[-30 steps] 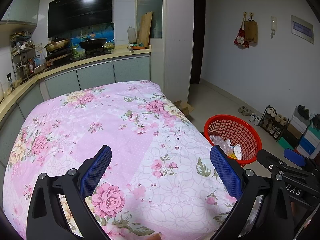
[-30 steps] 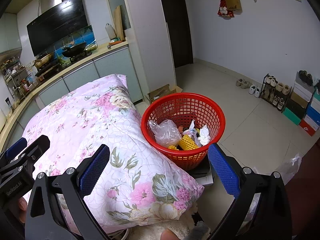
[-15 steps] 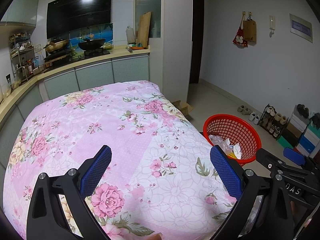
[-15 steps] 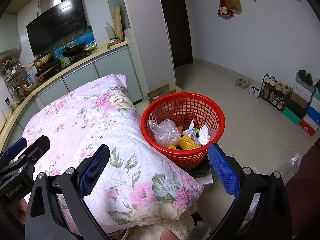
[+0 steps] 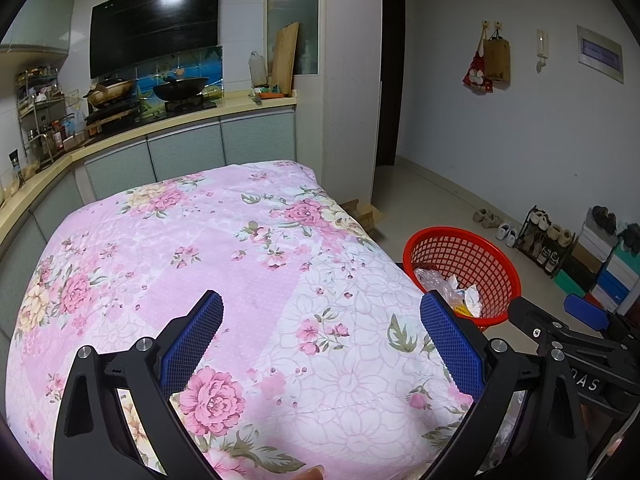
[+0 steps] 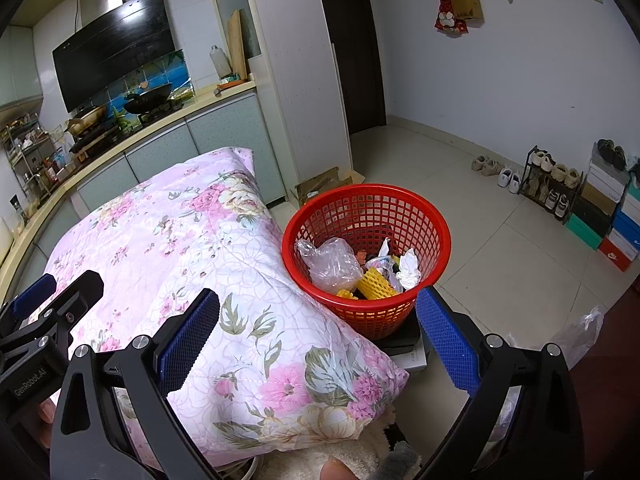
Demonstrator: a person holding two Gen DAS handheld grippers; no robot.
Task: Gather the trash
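Observation:
A red mesh basket stands on the floor by the right side of a table covered with a pink floral quilt. It holds a clear plastic bag, yellow foam netting and crumpled white paper. The basket also shows in the left wrist view. My right gripper is open and empty, near the basket's front rim. My left gripper is open and empty above the quilt. The right gripper shows at the left view's right edge.
A kitchen counter with woks runs behind the table. A white pillar stands beyond its far corner. A shoe rack and stacked shoe boxes line the right wall. A clear plastic bag lies on the floor at right.
The left wrist view has tilted slightly, with the scene sitting a little lower. The right gripper has not visibly moved. Both stay open and empty.

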